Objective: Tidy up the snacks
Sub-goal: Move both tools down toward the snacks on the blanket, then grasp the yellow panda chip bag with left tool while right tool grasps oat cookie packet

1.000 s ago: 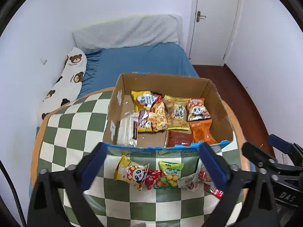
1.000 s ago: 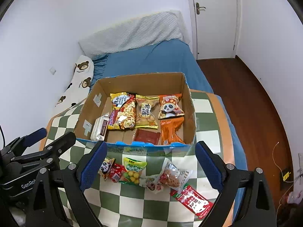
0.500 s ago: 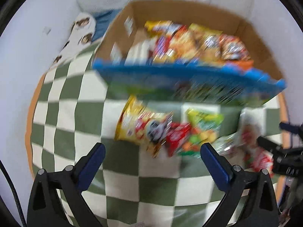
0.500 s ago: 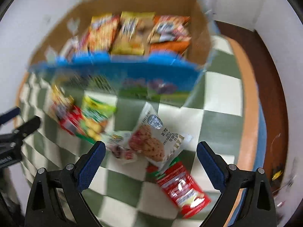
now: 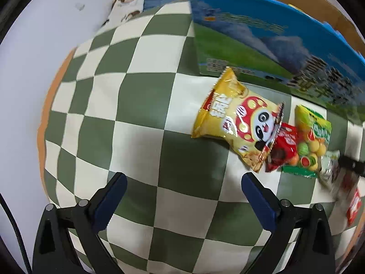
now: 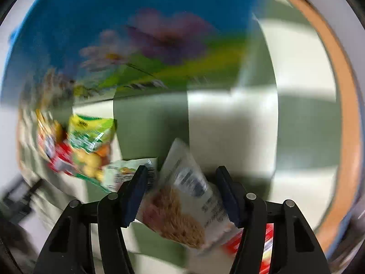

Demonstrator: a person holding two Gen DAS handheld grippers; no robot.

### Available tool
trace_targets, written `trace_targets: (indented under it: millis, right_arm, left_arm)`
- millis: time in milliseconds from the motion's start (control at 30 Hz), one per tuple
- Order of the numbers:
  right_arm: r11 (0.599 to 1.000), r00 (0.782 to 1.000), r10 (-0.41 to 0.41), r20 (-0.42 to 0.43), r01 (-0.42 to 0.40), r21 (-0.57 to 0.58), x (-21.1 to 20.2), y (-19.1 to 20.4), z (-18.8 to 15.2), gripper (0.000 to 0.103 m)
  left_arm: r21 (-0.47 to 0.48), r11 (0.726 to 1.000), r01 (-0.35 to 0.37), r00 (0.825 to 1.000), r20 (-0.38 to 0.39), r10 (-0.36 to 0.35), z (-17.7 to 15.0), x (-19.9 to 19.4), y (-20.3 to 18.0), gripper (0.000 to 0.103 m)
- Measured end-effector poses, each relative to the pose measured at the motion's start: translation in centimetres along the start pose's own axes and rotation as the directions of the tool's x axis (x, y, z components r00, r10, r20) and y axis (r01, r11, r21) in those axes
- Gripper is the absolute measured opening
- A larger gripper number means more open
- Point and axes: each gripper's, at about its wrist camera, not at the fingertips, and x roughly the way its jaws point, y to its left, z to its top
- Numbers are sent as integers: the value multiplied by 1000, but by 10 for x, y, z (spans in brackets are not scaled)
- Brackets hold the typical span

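My right gripper (image 6: 181, 171) points down at the checkered cloth (image 6: 228, 125). Its jaws are closing, and a white cookie packet (image 6: 182, 196) fills the gap between the blue pads and meets both. A red packet (image 6: 267, 239) peeks out under the right finger. To the left lie a green fruit-candy packet (image 6: 91, 137) and a small pale packet (image 6: 123, 173), both blurred. My left gripper (image 5: 182, 178) hangs open and empty over bare cloth (image 5: 136, 105). Up and to its right lie a yellow panda packet (image 5: 237, 123), a small red packet (image 5: 285, 146) and the green packet (image 5: 312, 137).
The cardboard box (image 5: 251, 34), with a blue and green printed front, stands just behind the row of packets, with its inside hidden. The table's orange rim (image 6: 342, 114) curves along the right. A bear-print pillow (image 5: 127, 2) lies beyond the far left edge.
Both grippers have dropped from above the box to just over the table. The right jaws have narrowed around the cookie packet. The left jaws stay wide.
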Motion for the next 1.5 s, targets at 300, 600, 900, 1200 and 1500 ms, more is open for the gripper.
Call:
trace_targets:
  millis: [300, 600, 900, 1200, 1500]
  right_arm:
    - [982, 994, 105, 30, -109, 152, 1, -11, -22, 82]
    - [993, 997, 56, 44, -61, 103, -21, 2, -50, 82]
    - [992, 999, 49, -7, -48, 116, -14, -6, -69, 82]
    - [979, 980, 167, -111, -151, 137, 3, 6, -98, 76]
    - [960, 999, 10, -53, -25, -279, -18, 63, -119, 82]
  left_arm:
    - [-506, 802, 316, 903, -100, -419, 38, 36, 27, 103]
    - [-426, 884, 193, 957, -118, -265, 36, 50, 23, 103]
    - [-184, 974, 133, 978, -133, -159, -3, 37, 41, 103]
    - [-231, 948, 219, 962, -111, -249, 35, 28, 20, 103]
    - [-10, 991, 133, 987, -89, -134, 49, 42, -24, 66]
